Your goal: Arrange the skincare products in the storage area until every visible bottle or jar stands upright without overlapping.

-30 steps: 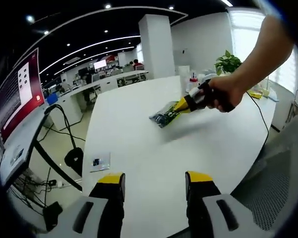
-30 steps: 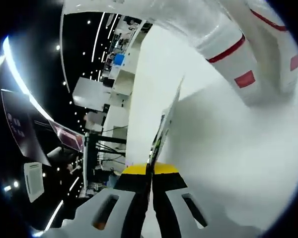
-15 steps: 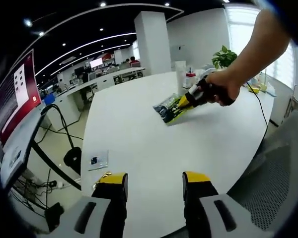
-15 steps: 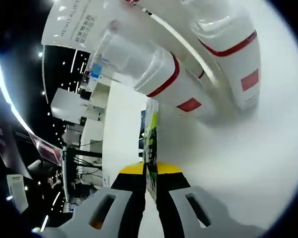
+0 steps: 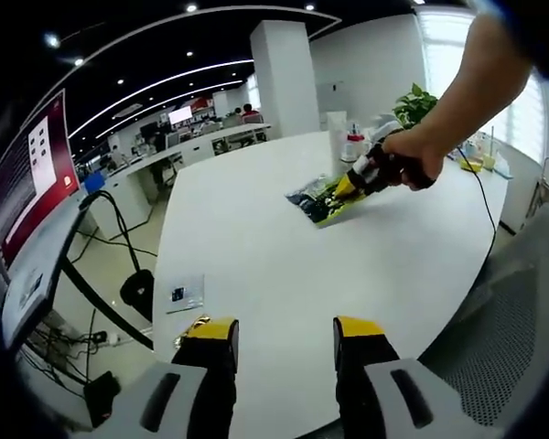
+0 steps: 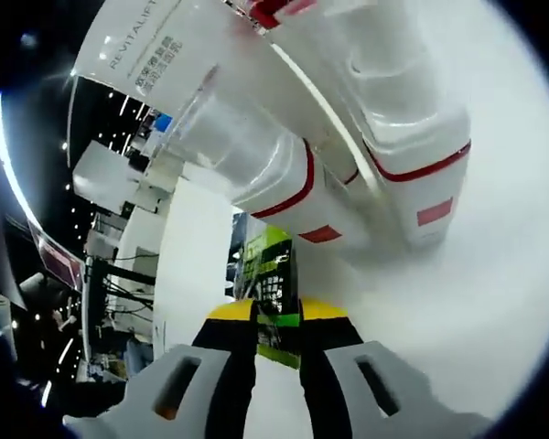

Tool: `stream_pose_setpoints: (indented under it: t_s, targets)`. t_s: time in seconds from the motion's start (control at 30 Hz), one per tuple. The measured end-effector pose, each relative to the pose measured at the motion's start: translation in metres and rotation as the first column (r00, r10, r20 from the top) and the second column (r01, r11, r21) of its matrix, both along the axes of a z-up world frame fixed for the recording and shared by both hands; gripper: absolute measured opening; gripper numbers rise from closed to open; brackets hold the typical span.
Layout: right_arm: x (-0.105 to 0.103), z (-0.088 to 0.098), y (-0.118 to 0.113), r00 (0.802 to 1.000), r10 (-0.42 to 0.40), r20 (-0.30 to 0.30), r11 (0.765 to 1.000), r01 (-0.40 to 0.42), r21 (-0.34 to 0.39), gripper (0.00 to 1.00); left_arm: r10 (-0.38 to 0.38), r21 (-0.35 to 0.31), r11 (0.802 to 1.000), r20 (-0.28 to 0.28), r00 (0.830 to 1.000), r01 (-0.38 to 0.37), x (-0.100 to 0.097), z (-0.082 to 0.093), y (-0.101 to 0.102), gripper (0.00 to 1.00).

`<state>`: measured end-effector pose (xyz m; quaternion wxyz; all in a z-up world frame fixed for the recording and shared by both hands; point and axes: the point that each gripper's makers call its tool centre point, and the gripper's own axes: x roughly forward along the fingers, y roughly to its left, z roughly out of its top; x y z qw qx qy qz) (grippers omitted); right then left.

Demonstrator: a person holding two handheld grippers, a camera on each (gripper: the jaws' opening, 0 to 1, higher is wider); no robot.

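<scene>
Mostly white table (image 5: 256, 265), open-plan office bkgd

White bottles (image 6: 348, 137) crowd ahead — bare table (image 5: 256, 265) elsewhere.

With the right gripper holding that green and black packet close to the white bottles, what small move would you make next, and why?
Probably lower the packet onto bare table and open the jaws. The right gripper is shut on it, and in the left gripper view the packet already sits low over the tabletop. The white bottles with red bands are crowded right ahead, so releasing short of them avoids overlap. The left gripper is open.
</scene>
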<state>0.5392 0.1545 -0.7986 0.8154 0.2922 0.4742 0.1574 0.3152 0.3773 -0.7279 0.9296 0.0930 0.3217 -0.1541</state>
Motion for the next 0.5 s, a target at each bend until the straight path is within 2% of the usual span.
stream_pose_setpoints:
  t_s: [0.07,0.2,0.27,0.3,0.33,0.4,0.43,0.47,0.5]
  targets:
    - [0.001,-0.003,-0.007,1.000,0.014,0.016,0.999,-0.014,-0.043,0.19,0.007,-0.003,1.000,-0.001,1.000,-0.007,0.000,0.000,0.001,0.43]
    - [-0.002,0.001,-0.018,0.999,0.016,0.031,0.996,-0.014,-0.086,0.18,0.004,-0.005,1.000,0.000,1.000,-0.004,0.000,0.001,0.000,0.42]
    - [-0.003,0.003,-0.023,0.996,0.063,0.062,0.987,-0.053,-0.151,0.19,-0.002,-0.001,1.000,-0.004,1.000,0.002,-0.001,0.000,-0.001,0.42]
    - [-0.006,0.006,-0.023,0.988,0.124,0.093,0.973,-0.103,-0.205,0.20,-0.003,0.000,1.000,-0.005,1.000,0.003,-0.001,0.000,-0.001,0.42]
    - [-0.007,0.011,-0.019,0.974,0.188,0.127,0.954,-0.150,-0.258,0.21,-0.003,0.000,1.000,-0.004,1.000,0.003,-0.001,0.000,-0.001,0.42]
    - [-0.005,0.024,-0.010,0.939,0.272,0.212,0.923,-0.193,-0.332,0.22,-0.002,0.001,1.000,-0.005,1.000,0.002,-0.001,-0.001,0.000,0.42]
    - [-0.005,0.035,0.000,0.907,0.324,0.268,0.903,-0.213,-0.372,0.22,-0.004,0.002,1.000,-0.006,1.000,0.004,-0.001,-0.001,-0.001,0.42]
    - [-0.004,0.041,0.009,0.880,0.365,0.303,0.889,-0.233,-0.394,0.24,-0.005,0.004,1.000,-0.007,1.000,0.005,-0.001,-0.001,-0.001,0.42]
    - [-0.004,0.046,0.022,0.848,0.417,0.328,0.865,-0.259,-0.430,0.27,-0.007,0.006,1.000,-0.009,1.000,0.007,-0.001,-0.001,-0.001,0.41]
